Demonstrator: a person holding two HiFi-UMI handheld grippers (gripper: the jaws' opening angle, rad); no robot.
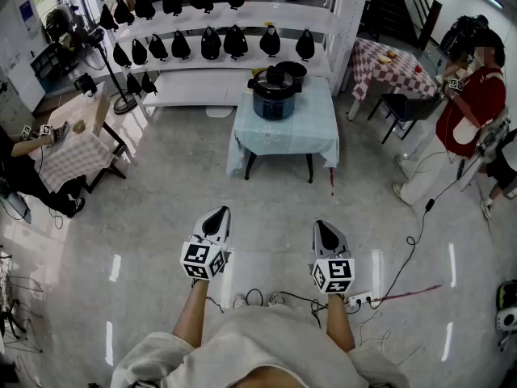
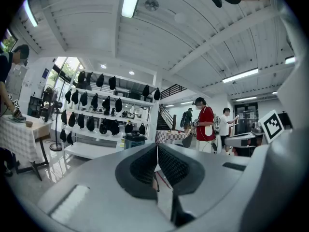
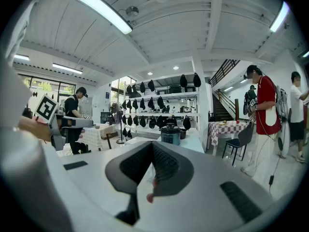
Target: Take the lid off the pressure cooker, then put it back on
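Note:
A blue-grey pressure cooker (image 1: 273,98) with a black lid (image 1: 275,79) on it stands on a small table with a pale blue cloth (image 1: 284,132), far ahead across the floor. It also shows small in the left gripper view as the cooker (image 2: 133,140) and in the right gripper view as the cooker (image 3: 170,134). My left gripper (image 1: 218,214) and right gripper (image 1: 324,226) are held side by side low in the head view, both shut and empty, well short of the table. Each gripper's jaws meet with nothing between them.
White shelves (image 1: 212,23) with several black bags stand behind the table. A checkered table (image 1: 386,65) and a person in red (image 1: 464,115) are at the right. Another checkered table (image 1: 69,140) with a seated person is at the left. Cables (image 1: 404,257) trail over the floor.

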